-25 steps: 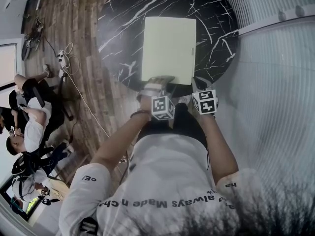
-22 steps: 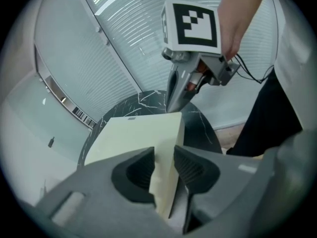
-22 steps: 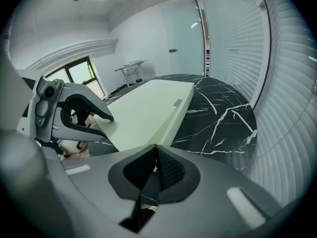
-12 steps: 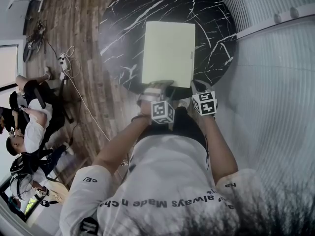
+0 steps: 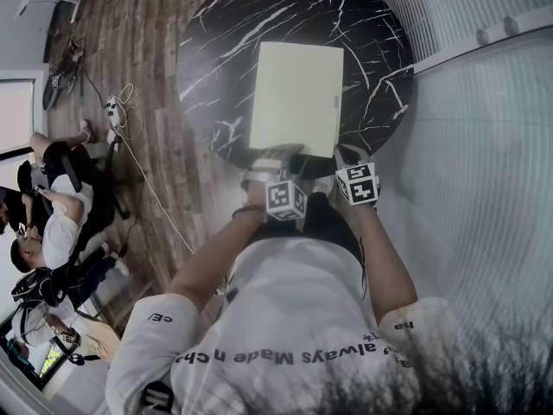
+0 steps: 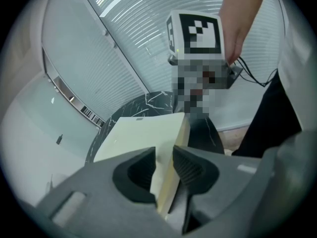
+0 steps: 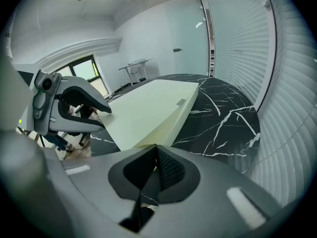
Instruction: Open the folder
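A pale yellow folder (image 5: 296, 98) lies closed on the round black marble table (image 5: 216, 76). My left gripper (image 5: 275, 156) is at the middle of the folder's near edge. Its jaws have just been closing. In the left gripper view the folder's (image 6: 138, 138) thick edge fills the gap between them, and the left gripper (image 6: 163, 170) is shut on it. My right gripper (image 5: 346, 157) sits at the folder's near right corner. In the right gripper view its jaws (image 7: 156, 155) are shut. The folder (image 7: 148, 108) reaches up to their tips.
The table's near rim (image 5: 259, 158) lies right under both grippers. A white ribbed wall (image 5: 484, 145) curves along the right. On the wooden floor to the left are cables (image 5: 121, 119) and seated people (image 5: 52, 214).
Both grippers stay at the folder's near edge. The folder lies flat as before. Only the head view has shifted slightly.
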A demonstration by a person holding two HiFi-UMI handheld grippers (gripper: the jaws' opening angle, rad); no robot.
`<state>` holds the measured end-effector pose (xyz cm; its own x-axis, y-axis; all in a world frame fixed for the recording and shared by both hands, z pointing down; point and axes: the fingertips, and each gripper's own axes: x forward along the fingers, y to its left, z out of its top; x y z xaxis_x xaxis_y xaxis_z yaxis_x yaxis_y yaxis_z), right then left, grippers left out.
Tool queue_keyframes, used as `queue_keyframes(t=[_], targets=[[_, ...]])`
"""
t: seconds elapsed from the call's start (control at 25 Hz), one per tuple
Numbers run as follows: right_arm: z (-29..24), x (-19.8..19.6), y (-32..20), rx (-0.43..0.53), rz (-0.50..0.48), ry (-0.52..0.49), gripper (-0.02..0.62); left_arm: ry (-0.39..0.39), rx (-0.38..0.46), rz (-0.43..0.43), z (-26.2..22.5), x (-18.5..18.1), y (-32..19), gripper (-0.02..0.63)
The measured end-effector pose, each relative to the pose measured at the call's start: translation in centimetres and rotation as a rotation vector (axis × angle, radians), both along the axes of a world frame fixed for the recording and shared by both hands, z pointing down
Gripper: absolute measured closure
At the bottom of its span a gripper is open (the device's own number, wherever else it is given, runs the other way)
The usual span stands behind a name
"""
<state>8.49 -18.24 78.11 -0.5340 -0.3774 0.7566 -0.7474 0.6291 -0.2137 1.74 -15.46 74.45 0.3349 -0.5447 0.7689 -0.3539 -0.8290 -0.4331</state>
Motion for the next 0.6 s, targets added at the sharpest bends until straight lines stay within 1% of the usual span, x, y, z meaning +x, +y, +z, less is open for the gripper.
queue_keyframes(t=[0.28,0.32,0.36,0.4,0.52,0.6], targets=[[-0.1,-0.1,0.2,0.0,-0.021,0.012,0.595,0.011,0.025,-0.029,-0.9,-0.2,-0.2,0.497],[-0.1,-0.2,0.2,-0.001,-0.025,0.014,0.595,0.018,0.038,-0.039,-1.2,-0.3,-0.3,0.497],[-0.1,-0.3,0.2,-0.003,-0.029,0.015,0.595,0.026,0.053,-0.054,-1.7,-0.5,-0.6,0.525],[-0.1,-0.4,0.2,-0.005,-0.032,0.016,0.595,0.036,0.066,-0.072,-2.1,-0.7,-0.9,0.535],[-0.2,-0.5,0.2,-0.006,-0.032,0.018,0.595,0.056,0.073,-0.116,-3.1,-1.5,-1.9,0.531],[-0.2,-0.4,0.2,-0.004,-0.027,0.015,0.595,0.057,0.074,-0.118,-3.6,-1.8,-1.8,0.528]])
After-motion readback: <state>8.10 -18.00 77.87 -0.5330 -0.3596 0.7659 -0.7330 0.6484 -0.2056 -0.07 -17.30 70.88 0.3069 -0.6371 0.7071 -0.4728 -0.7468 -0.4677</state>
